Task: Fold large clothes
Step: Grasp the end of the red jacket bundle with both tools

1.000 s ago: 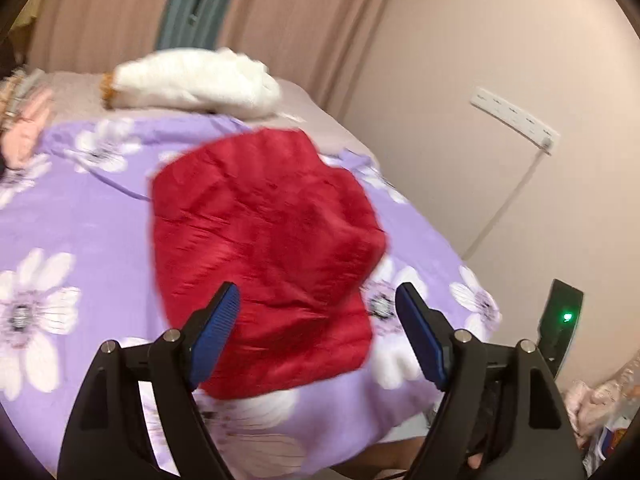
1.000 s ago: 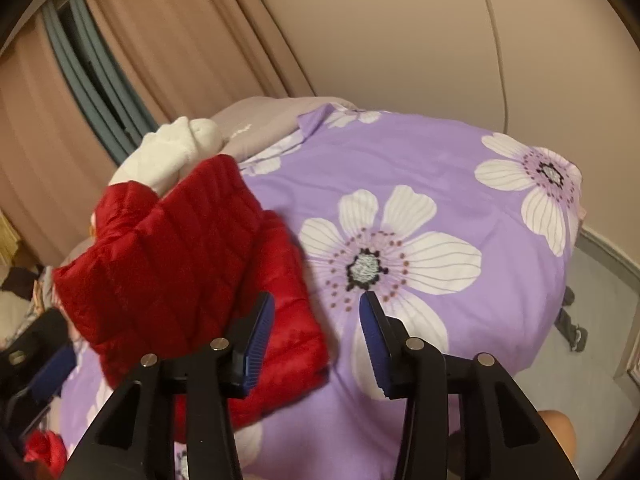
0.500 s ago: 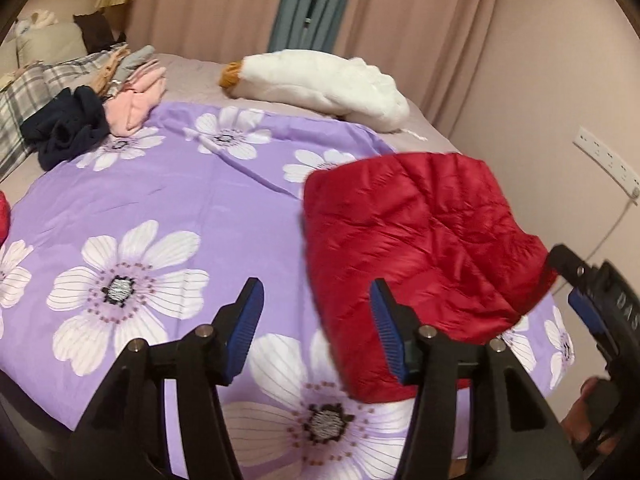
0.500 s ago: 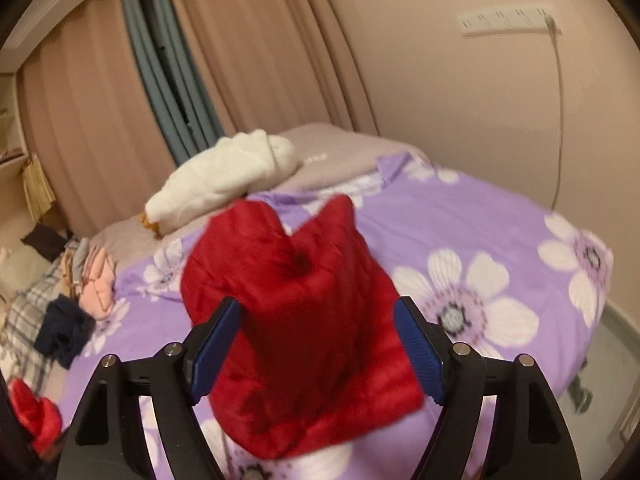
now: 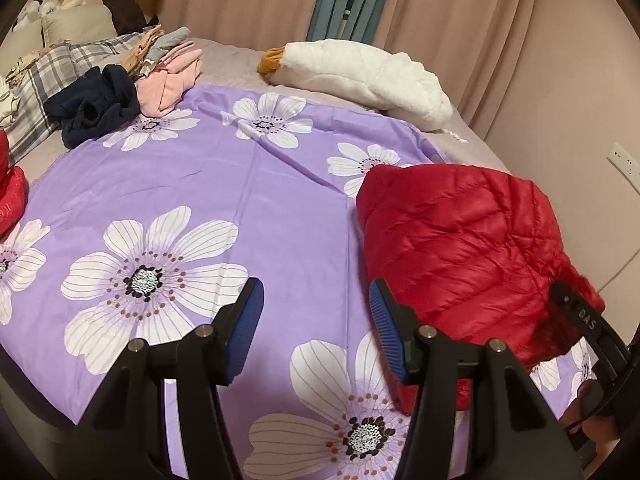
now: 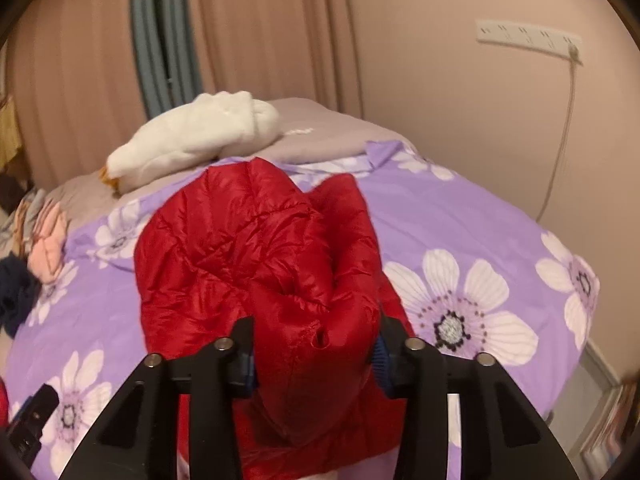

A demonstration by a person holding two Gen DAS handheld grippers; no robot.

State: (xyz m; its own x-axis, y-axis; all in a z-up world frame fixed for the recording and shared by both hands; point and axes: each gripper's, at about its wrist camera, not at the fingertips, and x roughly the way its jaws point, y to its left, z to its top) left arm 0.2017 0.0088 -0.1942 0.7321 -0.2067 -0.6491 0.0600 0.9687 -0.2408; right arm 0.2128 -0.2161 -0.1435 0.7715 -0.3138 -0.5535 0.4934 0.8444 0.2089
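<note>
Red puffer jacket [image 5: 460,248] folded, lies on purple flowered sheet [image 5: 224,192] at right side of bed. Right claw [image 6: 316,354] clamps bunched near edge of jacket [image 6: 256,264] between its pads. Left claw [image 5: 316,326] hangs wide apart over bare sheet, holds nothing, just left of jacket. White plush goose [image 5: 360,76] at far edge; clothes pile [image 5: 120,80] far left.

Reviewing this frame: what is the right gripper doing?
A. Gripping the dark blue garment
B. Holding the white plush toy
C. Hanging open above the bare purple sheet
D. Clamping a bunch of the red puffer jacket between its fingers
D: in the right wrist view, the right gripper has a thick bunch of the red jacket squeezed between its fingers, while the left gripper hangs open over the purple sheet.
</note>
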